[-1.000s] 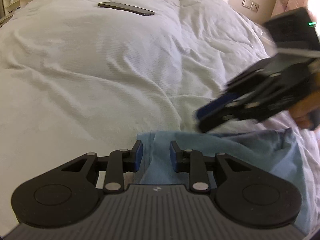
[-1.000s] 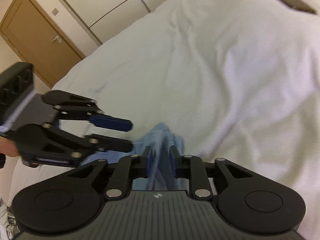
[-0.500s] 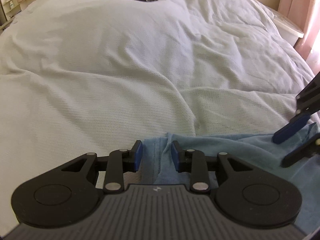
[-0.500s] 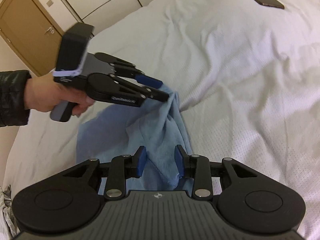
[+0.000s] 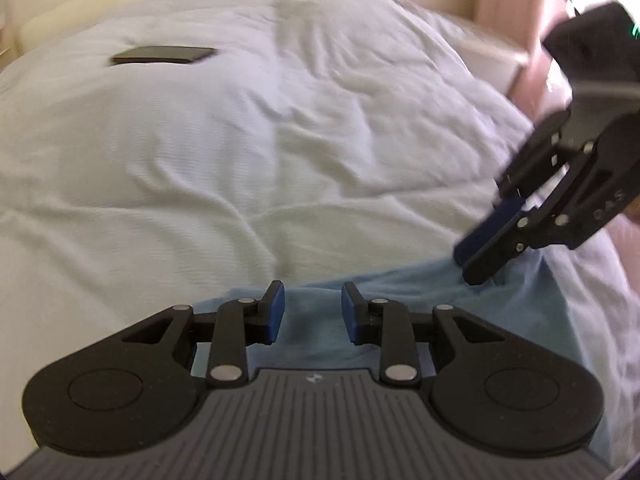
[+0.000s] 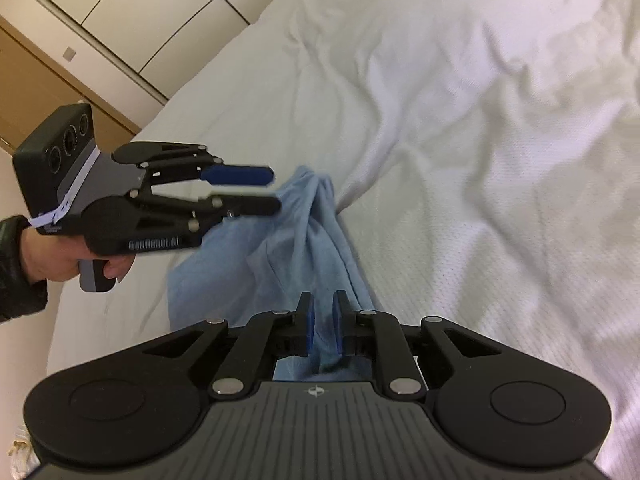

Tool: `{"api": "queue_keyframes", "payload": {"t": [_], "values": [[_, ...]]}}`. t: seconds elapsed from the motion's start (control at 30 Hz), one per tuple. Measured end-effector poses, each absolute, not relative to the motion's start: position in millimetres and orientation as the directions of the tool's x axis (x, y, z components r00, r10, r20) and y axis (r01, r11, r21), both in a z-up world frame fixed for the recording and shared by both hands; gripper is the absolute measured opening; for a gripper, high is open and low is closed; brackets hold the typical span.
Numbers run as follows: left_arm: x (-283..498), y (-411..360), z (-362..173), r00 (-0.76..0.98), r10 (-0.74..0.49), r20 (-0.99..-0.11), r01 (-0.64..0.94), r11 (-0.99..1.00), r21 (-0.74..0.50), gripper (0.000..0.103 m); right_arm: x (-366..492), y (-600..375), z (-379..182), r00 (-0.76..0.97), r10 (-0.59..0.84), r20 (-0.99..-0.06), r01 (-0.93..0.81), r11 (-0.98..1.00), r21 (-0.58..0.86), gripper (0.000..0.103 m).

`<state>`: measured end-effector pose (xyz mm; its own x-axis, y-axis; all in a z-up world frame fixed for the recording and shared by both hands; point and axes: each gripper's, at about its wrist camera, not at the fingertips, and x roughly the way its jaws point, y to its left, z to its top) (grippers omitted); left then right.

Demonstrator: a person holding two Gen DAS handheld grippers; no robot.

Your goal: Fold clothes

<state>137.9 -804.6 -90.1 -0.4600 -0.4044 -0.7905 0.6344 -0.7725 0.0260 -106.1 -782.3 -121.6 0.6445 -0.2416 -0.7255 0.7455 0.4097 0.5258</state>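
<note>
The light blue, soft cotton garment [image 6: 304, 240] lies crumpled on the white, wrinkled bed cover [image 6: 480, 140], bunched into a ridge that runs from the right gripper [image 6: 322, 322] up toward the left gripper [image 6: 276, 190].

In the right wrist view a fold of the blue cloth passes between the right gripper's blue-padded fingers [image 6: 306, 320]; they have just been closing, stand narrowly apart, and pinch the fold.

In the left wrist view the garment [image 5: 400, 292] lies under and between the left gripper's [image 5: 312, 304] fingers [image 5: 276, 308], which are spread with a clear gap; the cloth sits flat between them and the pads do not press on it. From the right wrist view those fingers reach just over the bunched top of the garment.

A hand [image 6: 60, 258] in a dark sleeve holds the left gripper's handle.

A dark, flat rectangular phone [image 5: 164, 55] rests on the bed cover, well apart from the garment.
</note>
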Motion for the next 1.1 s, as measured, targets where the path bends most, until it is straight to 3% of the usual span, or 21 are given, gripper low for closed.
{"api": "queue_keyframes", "payload": {"t": [0.03, 0.1, 0.27, 0.33, 0.5, 0.6, 0.67, 0.83, 1.0, 1.07, 1.1], "values": [[133, -805, -95, -0.451, -0.401, -0.797, 0.628, -0.777, 0.035, 0.026, -103, -779, -121, 0.633, -0.247, -0.734, 0.751, 0.426, 0.504, 0.025], [126, -810, -108, -0.421, -0.393, -0.818, 0.642, -0.766, 0.038, 0.028, -96, -775, -124, 0.622, -0.245, -0.743, 0.753, 0.448, 0.482, 0.03], [123, -816, -118, -0.387, -0.411, -0.825, 0.673, -0.737, 0.051, 0.028, -96, -777, -131, 0.662, -0.179, -0.728, 0.725, 0.399, 0.561, 0.025], [130, -815, -114, -0.39, -0.428, -0.815, 0.699, -0.714, 0.041, 0.028, -95, -775, -124, 0.648, -0.203, -0.734, 0.732, 0.432, 0.526, 0.025], [150, -809, -101, -0.392, -0.469, -0.791, 0.77, -0.638, -0.003, 0.027, -87, -777, -117, 0.603, -0.267, -0.752, 0.747, 0.519, 0.415, 0.041], [159, -802, -95, -0.388, -0.482, -0.785, 0.794, -0.608, -0.019, 0.027, -77, -781, -131, 0.604, -0.208, -0.769, 0.722, 0.553, 0.417, 0.039], [161, -797, -94, -0.392, -0.481, -0.785, 0.796, -0.605, -0.026, 0.027, -79, -783, -135, 0.626, -0.177, -0.759, 0.71, 0.532, 0.461, 0.021], [152, -790, -99, -0.429, -0.453, -0.781, 0.774, -0.631, -0.059, 0.027, -109, -798, -150, 0.702, -0.155, -0.696, 0.698, 0.345, 0.627, 0.006], [133, -798, -116, -0.396, -0.441, -0.805, 0.768, -0.64, -0.027, 0.028, -127, -802, -154, 0.658, -0.213, -0.722, 0.749, 0.279, 0.601, 0.007], [128, -804, -123, -0.372, -0.452, -0.811, 0.779, -0.627, -0.007, 0.029, -127, -796, -145, 0.634, -0.249, -0.732, 0.769, 0.302, 0.564, 0.018], [128, -806, -123, -0.364, -0.461, -0.809, 0.786, -0.619, -0.001, 0.03, -127, -793, -139, 0.621, -0.275, -0.734, 0.78, 0.312, 0.543, 0.019]]}}
